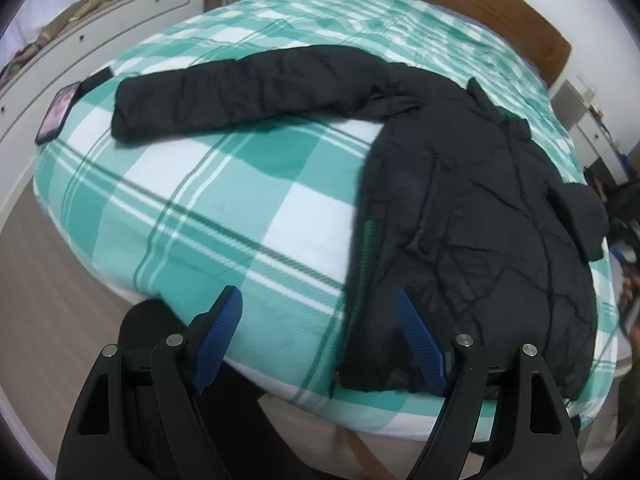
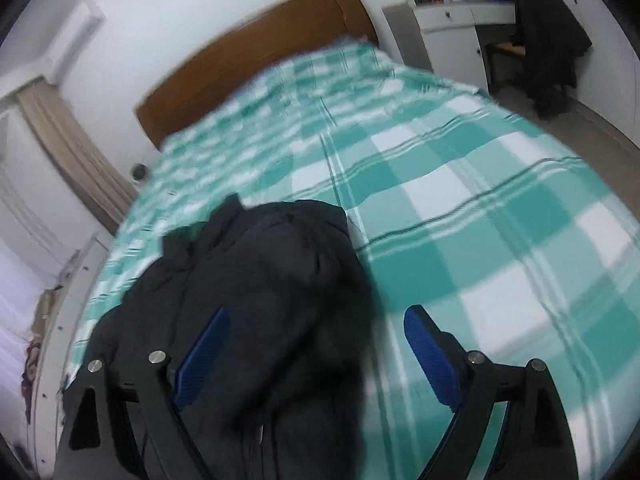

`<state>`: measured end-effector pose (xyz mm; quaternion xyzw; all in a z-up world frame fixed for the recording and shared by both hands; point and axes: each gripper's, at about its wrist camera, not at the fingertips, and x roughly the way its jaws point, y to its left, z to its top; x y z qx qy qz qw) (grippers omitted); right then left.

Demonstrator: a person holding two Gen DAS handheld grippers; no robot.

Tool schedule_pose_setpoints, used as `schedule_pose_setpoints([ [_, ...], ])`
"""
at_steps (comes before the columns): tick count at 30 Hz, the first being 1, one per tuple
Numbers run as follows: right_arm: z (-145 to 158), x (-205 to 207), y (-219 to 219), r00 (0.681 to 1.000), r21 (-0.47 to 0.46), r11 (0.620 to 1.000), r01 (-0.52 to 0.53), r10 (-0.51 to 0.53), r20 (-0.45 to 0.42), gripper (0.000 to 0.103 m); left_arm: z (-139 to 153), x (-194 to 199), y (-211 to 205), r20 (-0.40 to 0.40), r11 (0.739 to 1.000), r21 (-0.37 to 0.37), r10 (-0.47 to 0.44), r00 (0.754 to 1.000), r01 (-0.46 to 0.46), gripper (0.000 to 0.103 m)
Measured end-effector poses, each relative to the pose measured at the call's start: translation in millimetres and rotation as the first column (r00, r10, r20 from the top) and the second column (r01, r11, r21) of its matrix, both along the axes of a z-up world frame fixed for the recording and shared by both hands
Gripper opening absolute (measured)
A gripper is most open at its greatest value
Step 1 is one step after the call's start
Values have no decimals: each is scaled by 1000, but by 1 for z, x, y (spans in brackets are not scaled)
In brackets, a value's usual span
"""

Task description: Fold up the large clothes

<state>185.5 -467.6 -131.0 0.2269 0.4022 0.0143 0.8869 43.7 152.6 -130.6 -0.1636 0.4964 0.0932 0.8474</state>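
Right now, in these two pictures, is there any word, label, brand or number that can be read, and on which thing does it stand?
None can be read.
Phone at the bed's left edge: screen shows pinkish colour, too blurred for text.
Black jacket: green marks at collar and front edge, no legible label.
Items on the white desk: too small to read.

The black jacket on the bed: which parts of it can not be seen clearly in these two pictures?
- Right sleeve of the black jacket: in the left wrist view only a bunched end near the bed's edge shows; the body covers the rest.
- Hem: in the left wrist view the left gripper's finger stands in front of it.
- Near part of the jacket: motion-blurred in the right wrist view, between the right gripper's open fingers, and cut off by the lower edge.
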Motion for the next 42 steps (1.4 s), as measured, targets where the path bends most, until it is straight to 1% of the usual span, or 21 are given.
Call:
schedule_pose_setpoints([
  [1,-7,13,2,999,30,999,-19,20,-32,91,-2,-2,2,-6,1000,-5,7,1000,-7,81],
  [2,-22,30,5,995,113,992,-48,57,-76,85,-6,-3,6,-15,1000,-10,16,1000,-16,81],
  [3,-23,31,6,995,138,989,-51,62,-76,47,-9,-6,9,-26,1000,-13,27,999,-28,81],
  [4,-23,28,12,996,134,990,-51,60,-71,29,-13,-8,12,-36,999,-13,39,999,-39,81],
  [5,-14,24,14,998,120,992,-46,51,-37,17,-15,-9,14,-41,999,-13,44,998,-45,81],
  [6,-5,21,13,1000,90,996,-27,27,-2,16,-18,-10,17,-51,999,-11,52,997,-53,81],
  [10,62,-29,-32,979,44,994,99,-105,177,16,-24,-8,22,-67,998,-8,61,996,-61,81],
  [13,106,-78,-90,927,4,965,263,-254,275,16,-21,-2,19,-50,998,-17,59,997,-59,81],
  [15,126,-116,-137,867,-55,906,420,-383,318,16,-19,2,12,-36,998,-27,47,998,-48,81],
  [17,125,-140,-177,822,-87,848,524,-475,315,17,-17,7,5,-33,999,-32,25,999,-26,81],
  [20,98,-163,-223,792,-115,793,598,-563,237,22,-13,12,-7,-27,1000,-20,-11,1000,10,81],
  [21,87,-165,-232,795,-129,789,601,-573,199,32,-10,12,-10,-21,1000,-13,-22,1000,22,81],
  [22,67,-168,-241,789,-190,766,615,-602,125,41,-7,12,-12,-16,1000,-4,-30,999,30,81],
  [23,52,-174,-244,778,-224,749,624,-621,93,64,-5,12,-12,-15,999,2,-35,999,35,82],
  [24,45,-181,-245,775,-228,745,627,-626,85,77,-5,12,-11,-14,999,4,-39,999,39,85],
  [28,9,-209,-222,796,-183,777,602,-604,52,77,-8,9,-5,-19,999,-6,-46,999,46,88],
  [31,-4,-232,-169,863,-172,846,505,-499,82,77,-12,9,-4,-24,999,-19,-44,999,44,88],
  [33,-6,-247,-131,905,-213,880,425,-415,92,78,-12,10,-7,-16,999,-7,-38,999,38,88],
  [37,-14,-259,-61,950,-317,897,309,-308,53,79,-4,13,-23,40,993,114,-21,999,17,100],
  [40,-19,-259,-18,972,-340,912,231,-230,43,79,2,16,-36,86,980,195,-68,994,50,101],
  [42,-19,-259,4,981,-333,923,195,-184,65,80,4,19,-47,73,960,264,-117,990,94,101],
])
